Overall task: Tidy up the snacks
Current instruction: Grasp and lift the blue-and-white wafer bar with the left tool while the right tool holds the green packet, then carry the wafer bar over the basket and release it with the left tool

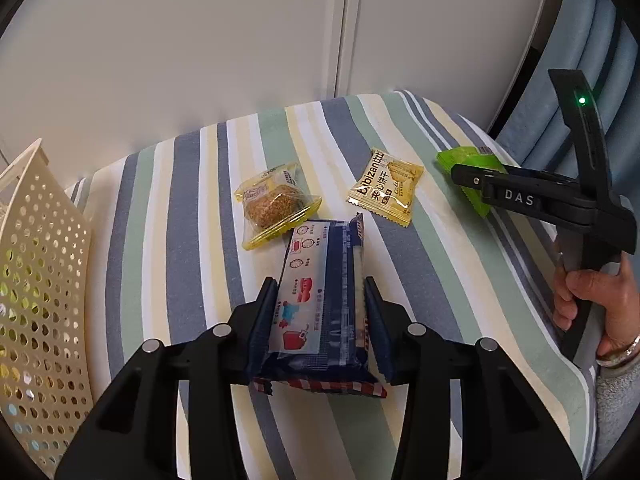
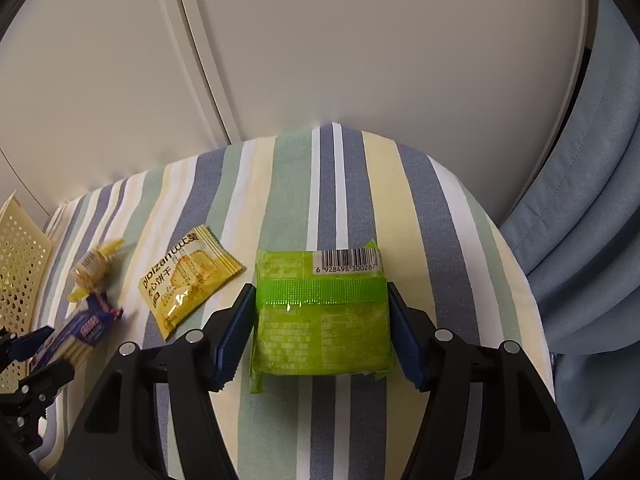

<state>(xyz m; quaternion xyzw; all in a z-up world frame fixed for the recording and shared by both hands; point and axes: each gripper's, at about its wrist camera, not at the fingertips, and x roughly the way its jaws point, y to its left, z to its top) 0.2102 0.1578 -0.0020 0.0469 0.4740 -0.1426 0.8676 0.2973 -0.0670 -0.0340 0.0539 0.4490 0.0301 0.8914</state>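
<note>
A dark blue plastic-wrapped biscuit pack (image 1: pixel 320 304) is clamped by the left gripper (image 1: pixel 322 300); a bright green foil snack packet (image 2: pixel 322 316) is straddled by the right gripper (image 2: pixel 322 330), whose grip cannot be told.

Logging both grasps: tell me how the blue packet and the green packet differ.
The long blue plastic snack packet is narrow, printed with pictures; the square green plastic snack packet is squat, with a barcode. The blue one sits in the left hand-held gripper, the green one in the right hand-held gripper. Both lie between blue pads over the striped cloth.
</note>
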